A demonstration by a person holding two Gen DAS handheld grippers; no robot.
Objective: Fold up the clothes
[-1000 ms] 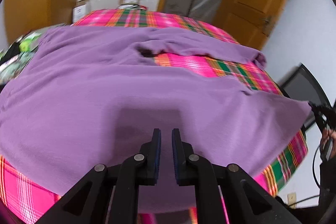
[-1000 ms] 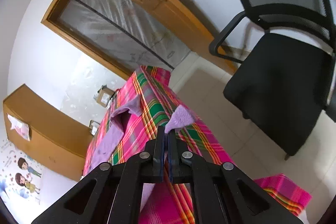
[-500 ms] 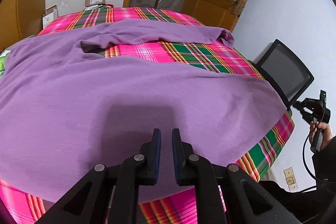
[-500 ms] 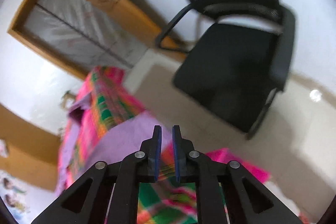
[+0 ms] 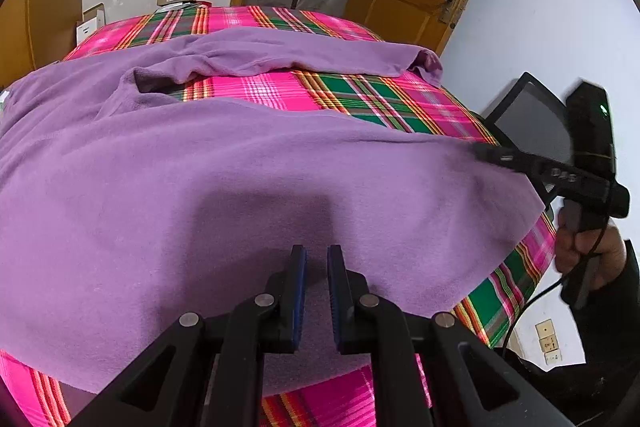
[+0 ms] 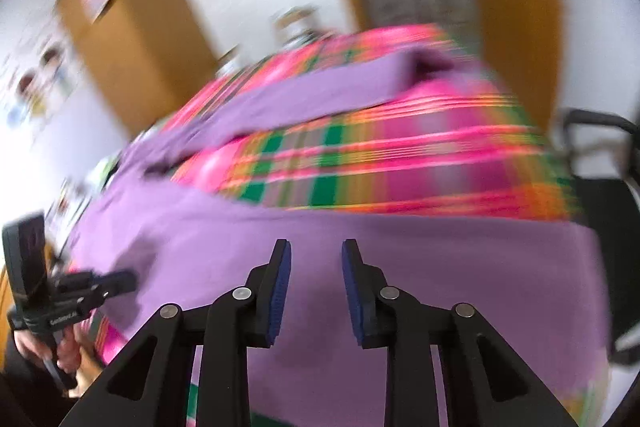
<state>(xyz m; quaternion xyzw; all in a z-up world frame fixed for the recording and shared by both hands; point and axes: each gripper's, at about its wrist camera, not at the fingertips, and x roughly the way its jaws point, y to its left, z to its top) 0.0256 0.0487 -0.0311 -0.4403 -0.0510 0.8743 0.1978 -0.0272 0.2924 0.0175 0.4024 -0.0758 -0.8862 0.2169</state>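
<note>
Two grippers over my purple garment [image 5: 240, 187], spread on plaid cover [image 5: 360, 95]. L gripper [image 5: 316, 291]: jaws narrowly apart, cloth right under tips, nothing pinched. R gripper [image 6: 314, 291]: jaws opening, empty, garment just ahead/below.

The purple garment [image 5: 248, 179] lay spread flat across the pink-and-green plaid bedcover [image 5: 360, 99], soft and fleecy, its broad body covering the cover's near half; one long sleeve [image 5: 288, 53] stretched along the cover's far side, leaving a plaid strip bare between; its near edge draped over the cover's near edge.
</note>
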